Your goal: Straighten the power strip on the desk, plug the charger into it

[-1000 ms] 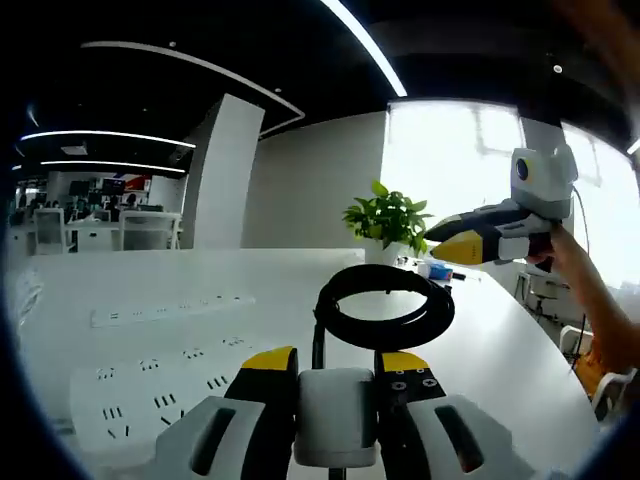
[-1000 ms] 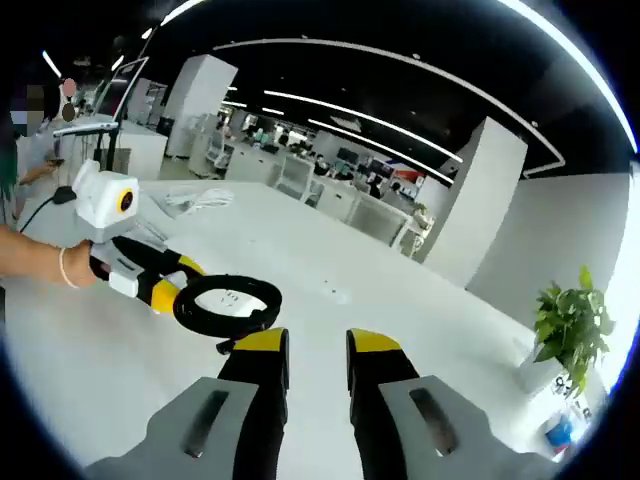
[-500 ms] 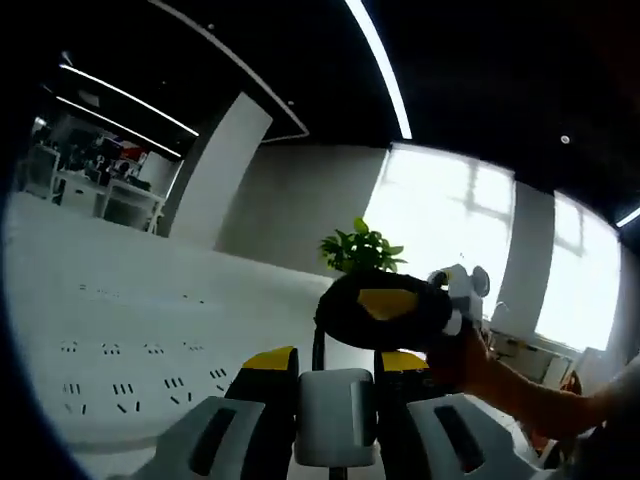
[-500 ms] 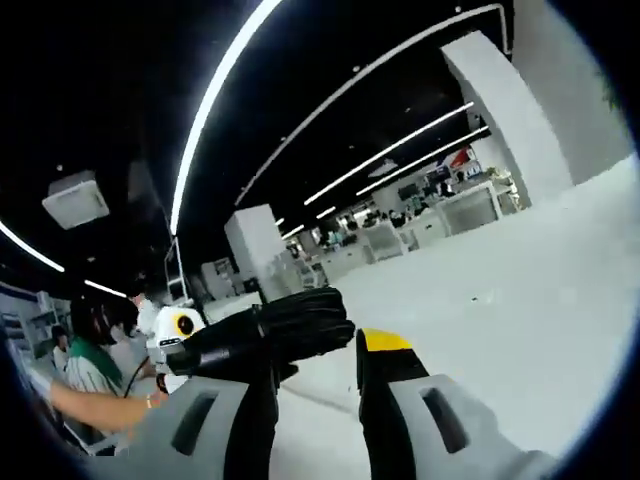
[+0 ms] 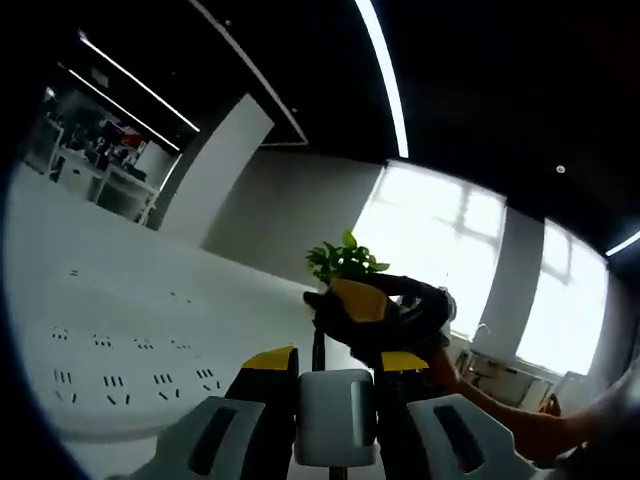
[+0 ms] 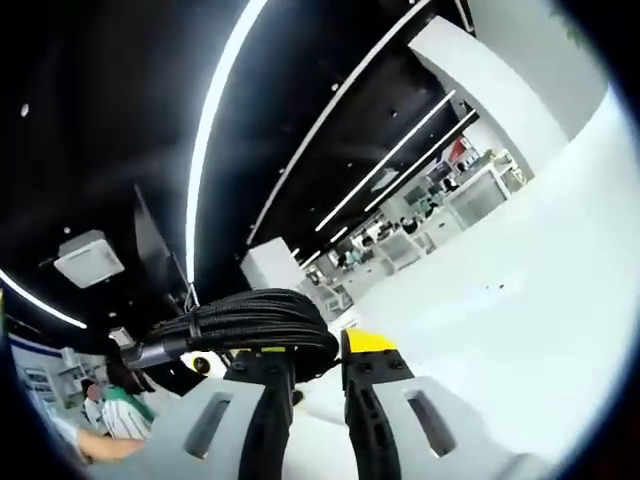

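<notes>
The left gripper (image 5: pixel 335 362) has its jaws closed on the white charger (image 5: pixel 336 415). Its coiled black cable (image 6: pixel 250 322) rises just ahead, where the right gripper (image 6: pixel 318 352) has its jaws clamped on the coil. The white power strip (image 5: pixel 130 380) lies on the desk (image 5: pixel 120 300) beyond, with a potted plant (image 5: pixel 343 262) farther back.

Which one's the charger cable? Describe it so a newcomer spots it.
Start from the white desk in the right gripper view. At the bottom centre, the right gripper rises, and the cable coil sits over its jaws: a black braided bundle, the only dark looped thing there.
</notes>
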A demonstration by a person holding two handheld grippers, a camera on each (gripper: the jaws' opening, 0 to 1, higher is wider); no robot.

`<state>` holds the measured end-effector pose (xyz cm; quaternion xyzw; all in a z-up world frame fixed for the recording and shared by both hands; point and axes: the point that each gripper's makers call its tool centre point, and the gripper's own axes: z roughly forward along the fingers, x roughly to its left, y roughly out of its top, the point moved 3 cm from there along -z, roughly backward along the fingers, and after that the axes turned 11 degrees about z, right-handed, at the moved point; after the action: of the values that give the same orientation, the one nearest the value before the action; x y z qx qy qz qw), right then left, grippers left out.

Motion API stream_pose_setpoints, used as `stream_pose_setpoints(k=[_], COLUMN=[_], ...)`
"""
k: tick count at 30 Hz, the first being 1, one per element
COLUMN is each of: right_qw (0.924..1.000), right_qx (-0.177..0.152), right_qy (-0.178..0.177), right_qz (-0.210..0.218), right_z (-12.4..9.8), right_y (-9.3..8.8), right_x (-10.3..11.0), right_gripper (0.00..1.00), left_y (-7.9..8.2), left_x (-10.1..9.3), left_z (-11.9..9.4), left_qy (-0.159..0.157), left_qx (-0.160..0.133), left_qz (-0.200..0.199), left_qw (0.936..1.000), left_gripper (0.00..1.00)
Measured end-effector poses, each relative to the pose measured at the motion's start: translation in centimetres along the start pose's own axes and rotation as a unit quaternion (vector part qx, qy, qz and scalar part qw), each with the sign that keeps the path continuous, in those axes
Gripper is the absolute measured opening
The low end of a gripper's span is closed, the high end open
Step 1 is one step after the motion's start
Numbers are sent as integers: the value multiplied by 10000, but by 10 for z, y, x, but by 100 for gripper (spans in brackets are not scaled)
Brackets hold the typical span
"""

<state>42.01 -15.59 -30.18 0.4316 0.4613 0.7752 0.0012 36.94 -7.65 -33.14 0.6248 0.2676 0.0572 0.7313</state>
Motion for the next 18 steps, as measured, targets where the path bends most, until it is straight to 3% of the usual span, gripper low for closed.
stream_pose_setpoints(k=[5,9,18], right_qw=[9998,9997,9990], right_qx=[-54,-112,-117], right_qy=[68,106,266], right_qz=[152,215,338], right_z=[0,4,2], right_y=[-6,-1,-2], right_x=[6,2,12], right_gripper=[16,16,9], left_y=[-1,1,-2], left_x=[-3,-5,-11], left_z=[0,-1,0], left_qy=[-118,-218,-316], left_qx=[-26,-88,-22], left_qz=[-140,-286,-238], left_qw=[9998,9993,9992], left_gripper=[27,27,27])
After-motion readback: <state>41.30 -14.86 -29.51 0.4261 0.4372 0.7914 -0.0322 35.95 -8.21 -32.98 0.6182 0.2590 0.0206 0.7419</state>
